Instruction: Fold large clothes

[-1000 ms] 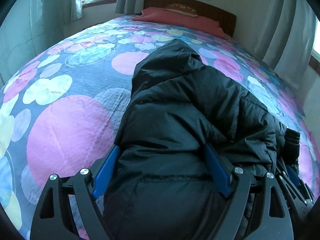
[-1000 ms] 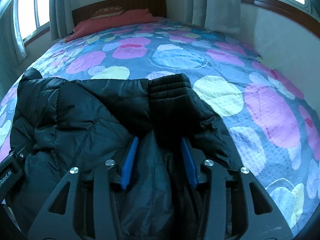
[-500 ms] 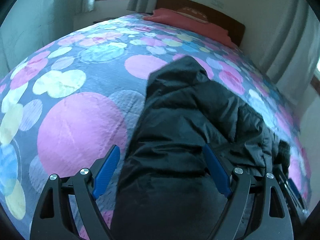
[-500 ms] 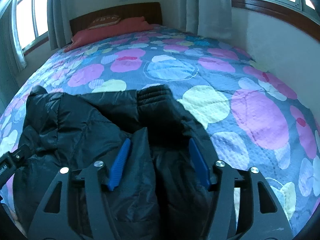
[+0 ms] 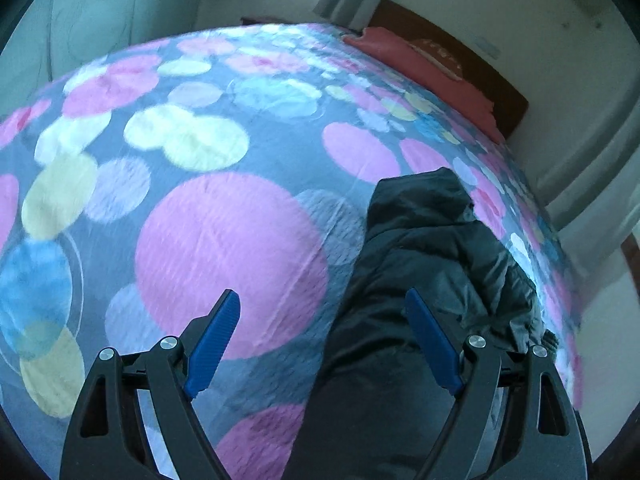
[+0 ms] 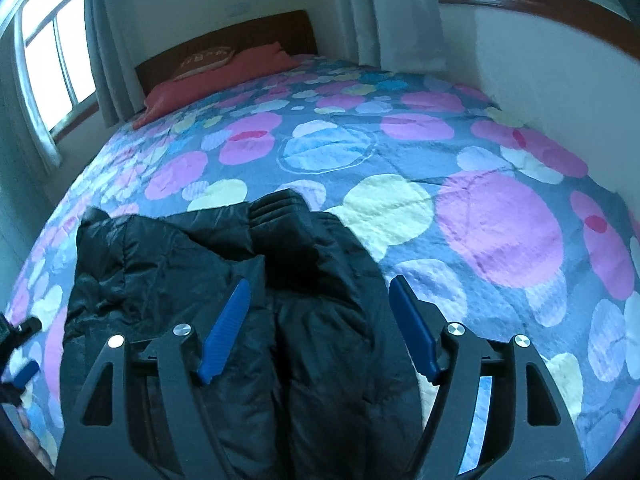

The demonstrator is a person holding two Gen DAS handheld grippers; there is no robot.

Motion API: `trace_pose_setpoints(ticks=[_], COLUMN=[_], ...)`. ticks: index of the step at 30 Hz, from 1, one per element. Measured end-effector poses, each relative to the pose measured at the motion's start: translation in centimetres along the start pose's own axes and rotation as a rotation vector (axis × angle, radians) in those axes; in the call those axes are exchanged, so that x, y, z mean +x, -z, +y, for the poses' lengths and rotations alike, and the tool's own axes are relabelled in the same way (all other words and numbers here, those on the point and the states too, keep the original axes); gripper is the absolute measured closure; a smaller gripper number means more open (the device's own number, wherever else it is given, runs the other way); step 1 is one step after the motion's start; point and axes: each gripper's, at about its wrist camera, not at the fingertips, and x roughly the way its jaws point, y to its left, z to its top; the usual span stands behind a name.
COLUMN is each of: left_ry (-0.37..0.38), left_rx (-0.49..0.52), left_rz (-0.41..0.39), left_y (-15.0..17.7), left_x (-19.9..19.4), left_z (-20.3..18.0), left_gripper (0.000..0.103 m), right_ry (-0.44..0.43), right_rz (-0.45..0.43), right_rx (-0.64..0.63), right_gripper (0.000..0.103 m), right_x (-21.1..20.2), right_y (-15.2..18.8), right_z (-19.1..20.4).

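A black puffer jacket [image 5: 424, 288] lies bunched on the bed; it also shows in the right wrist view [image 6: 224, 280], with a ribbed cuff [image 6: 280, 208] at its far edge. My left gripper [image 5: 322, 304] is open and raised above the jacket's left edge, holding nothing. My right gripper [image 6: 320, 292] is open above the jacket's right part, holding nothing. The tip of the left gripper [image 6: 16, 344] shows at the left edge of the right wrist view.
The bed is covered by a bedspread [image 5: 224, 232] with pink, yellow and blue circles [image 6: 500, 224]. A red pillow [image 6: 216, 80] and dark headboard [image 5: 460, 52] stand at the far end. Curtains [image 6: 396, 12] and a wall [image 6: 560, 80] run along the right side.
Both grippers have lifted up and back from the jacket. The right jaws have opened wider and released the fabric. The left gripper has swung left, over the bedspread.
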Motion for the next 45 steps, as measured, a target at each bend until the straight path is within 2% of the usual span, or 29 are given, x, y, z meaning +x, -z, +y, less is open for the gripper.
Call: trace_pose_setpoints(ticks=[5, 9, 13, 15, 17, 22, 23, 25, 27, 28, 30, 31, 32, 33, 36, 39, 45], left_ry=[0.053, 0.146, 0.238, 0.281, 0.319, 0.383, 0.390, 0.396, 0.422, 0.443, 0.518, 0.510, 0.502, 0.501, 0.497, 0.489, 0.483], left_rx=[-0.117, -0.173, -0.227, -0.281, -0.323, -0.324, -0.324, -0.306, -0.241, -0.214, -0.160, -0.141, -0.125, -0.119, -0.122, -0.106, -0.074], left_rz=[0.075, 0.103, 0.175, 0.215, 0.230, 0.250, 0.258, 0.269, 0.284, 0.296, 0.366, 0.358, 0.349, 0.346, 0.337, 0.321, 0.292], left_y=[1.0, 2.1, 3.4, 4.0, 4.4, 4.4, 4.4, 4.3, 4.2, 4.2, 4.8, 5.0, 5.1, 5.2, 5.2, 5.2, 3.3], left_x=[0.3, 0.4, 1.9, 2.8, 3.4, 4.7, 5.0, 5.2, 5.5, 5.6, 6.5, 6.3, 6.1, 6.0, 5.8, 5.2, 3.8], left_z=[2.1, 2.7, 2.8, 3.1, 3.3, 2.9, 2.8, 2.4, 1.4, 1.0, 0.0, -0.3, -0.7, -0.8, -1.2, -1.6, -1.6], left_gripper=[0.019, 0.019, 0.018, 0.018, 0.016, 0.014, 0.013, 0.008, 0.006, 0.006, 0.006, 0.006, 0.006, 0.009, 0.017, 0.022, 0.028], right_ry=[-0.044, -0.098, -0.155, -0.178, -0.198, -0.319, -0.334, -0.363, -0.405, -0.435, -0.380, -0.377, -0.388, -0.417, -0.466, -0.484, -0.518], right_rz=[0.035, 0.087, 0.126, 0.150, 0.168, 0.216, 0.215, 0.211, 0.232, 0.254, 0.246, 0.241, 0.238, 0.244, 0.252, 0.235, 0.200], right_rx=[0.077, 0.146, 0.217, 0.247, 0.264, 0.344, 0.353, 0.340, 0.299, 0.286, 0.227, 0.214, 0.216, 0.231, 0.250, 0.258, 0.253], right_gripper=[0.031, 0.030, 0.029, 0.025, 0.025, 0.021, 0.017, 0.012, 0.013, 0.017, 0.030, 0.034, 0.042, 0.052, 0.068, 0.076, 0.079], right_x=[-0.5, 0.4, 1.5, 2.4, 3.1, 5.4, 5.6, 5.8, 6.1, 6.3, 6.2, 6.1, 6.0, 6.0, 5.9, 5.4, 4.2], right_y=[0.4, 1.1, 1.9, 2.2, 2.6, 3.4, 3.5, 3.5, 3.6, 3.7, 4.0, 4.2, 4.3, 4.5, 4.7, 4.4, 3.9], right_z=[-2.3, -3.8, -5.2, -5.8, -6.3, -7.3, -7.4, -7.1, -6.3, -5.9, -4.8, -4.6, -4.5, -4.5, -4.3, -4.1, -2.5])
